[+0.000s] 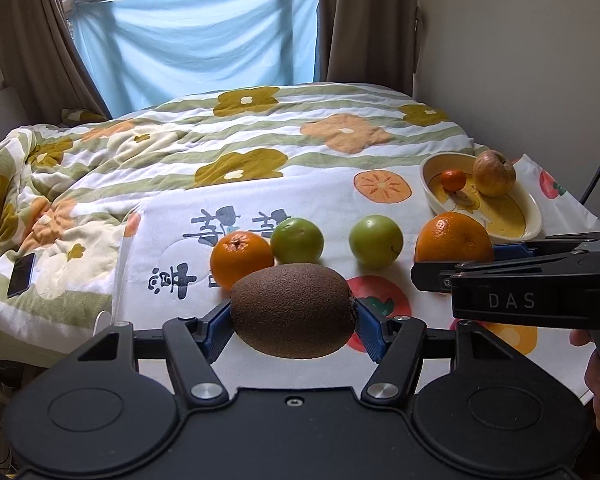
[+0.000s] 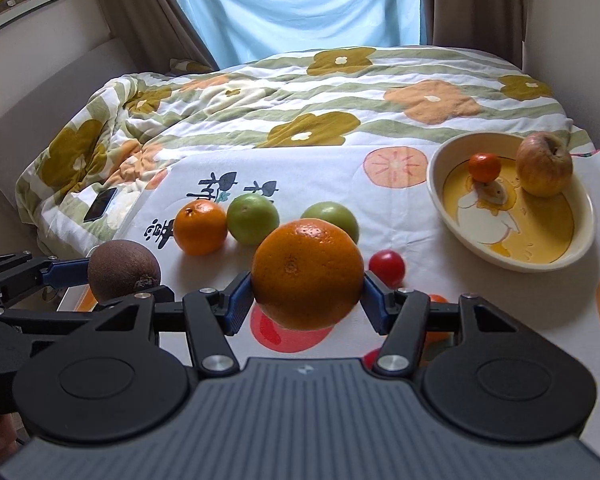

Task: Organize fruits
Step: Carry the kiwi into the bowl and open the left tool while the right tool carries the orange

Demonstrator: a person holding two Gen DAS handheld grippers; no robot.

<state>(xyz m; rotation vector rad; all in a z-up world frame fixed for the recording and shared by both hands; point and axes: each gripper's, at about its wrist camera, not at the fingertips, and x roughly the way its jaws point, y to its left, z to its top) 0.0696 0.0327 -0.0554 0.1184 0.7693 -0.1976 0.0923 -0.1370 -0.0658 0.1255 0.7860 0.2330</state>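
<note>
1. The left gripper clamps a kiwi at the near edge of the cloth.
2. The right gripper grips a large orange; the bowl sits far right.

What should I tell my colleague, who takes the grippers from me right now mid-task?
Left gripper: shut on the kiwi, lifted.
Right gripper: shut on the large orange, lifted.
Done: the apple and small tangerine sit in the bowl.
Left on the cloth: smaller orange, two green fruits, red tomato.
Probably bowl both held fruits, then the rest.
</note>
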